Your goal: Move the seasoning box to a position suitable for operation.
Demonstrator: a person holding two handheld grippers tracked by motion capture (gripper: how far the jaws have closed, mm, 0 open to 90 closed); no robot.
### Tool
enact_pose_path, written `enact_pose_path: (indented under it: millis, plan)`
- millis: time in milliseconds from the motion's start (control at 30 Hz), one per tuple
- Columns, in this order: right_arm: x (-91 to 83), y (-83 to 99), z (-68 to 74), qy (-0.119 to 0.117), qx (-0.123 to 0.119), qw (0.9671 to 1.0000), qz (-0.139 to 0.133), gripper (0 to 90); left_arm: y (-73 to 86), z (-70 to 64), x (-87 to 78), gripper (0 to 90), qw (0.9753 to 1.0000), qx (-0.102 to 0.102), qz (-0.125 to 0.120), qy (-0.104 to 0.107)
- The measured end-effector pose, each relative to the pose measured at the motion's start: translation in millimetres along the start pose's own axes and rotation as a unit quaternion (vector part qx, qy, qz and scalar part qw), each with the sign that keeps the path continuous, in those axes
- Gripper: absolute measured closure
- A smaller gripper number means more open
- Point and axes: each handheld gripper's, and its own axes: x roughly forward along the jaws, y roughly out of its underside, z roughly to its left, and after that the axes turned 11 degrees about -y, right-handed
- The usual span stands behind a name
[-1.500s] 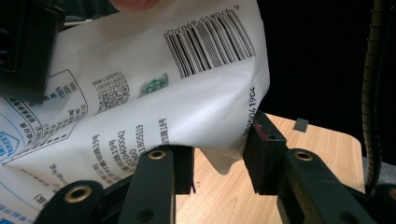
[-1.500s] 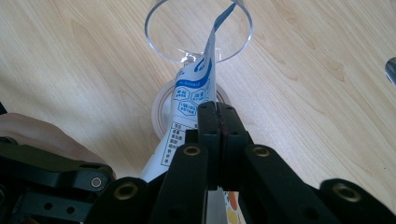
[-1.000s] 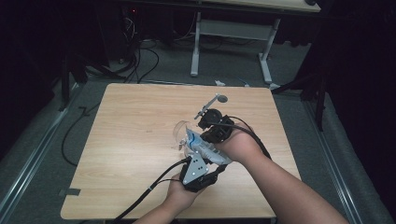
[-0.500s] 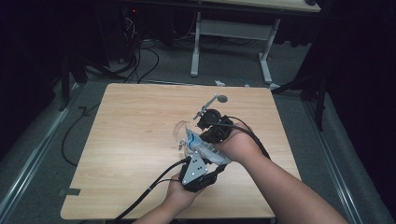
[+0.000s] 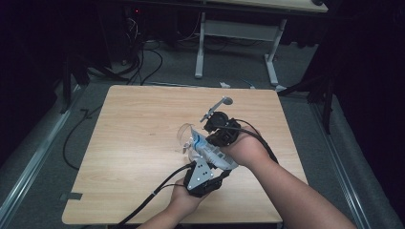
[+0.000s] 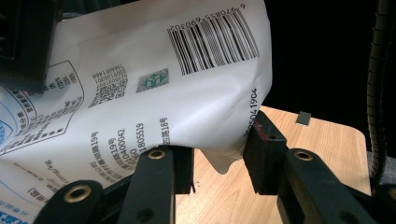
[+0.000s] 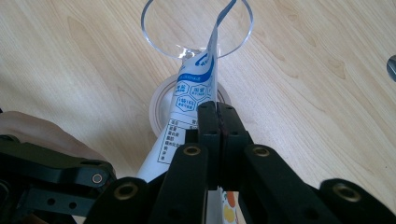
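- White packet (image 7: pixel 195 95) tipped over a clear glass (image 7: pixel 196 28), its top corner inside the rim.
- Pinched tight by the right claw (image 7: pixel 217 122).
- Lower edge between the half-open left claw (image 6: pixel 218 161), maybe just touching.
- Glass standing on the wooden surface (image 5: pixel 133 119).

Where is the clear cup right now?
In the high view the clear cup lies tipped on the table centre, the white packet's tip at its mouth, ahead of the right gripper.
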Motion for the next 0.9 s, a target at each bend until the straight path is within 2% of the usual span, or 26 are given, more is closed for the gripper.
enact_pose_path:
  millis: [900]
  plan:
    - [-4.6, 18.4, -2.3, -0.002, 0.012, 0.9999, -0.001, 90.0, 15.8, -12.1, 0.7, 66.9, 0.9999, 0.001, 0.014, -0.006]
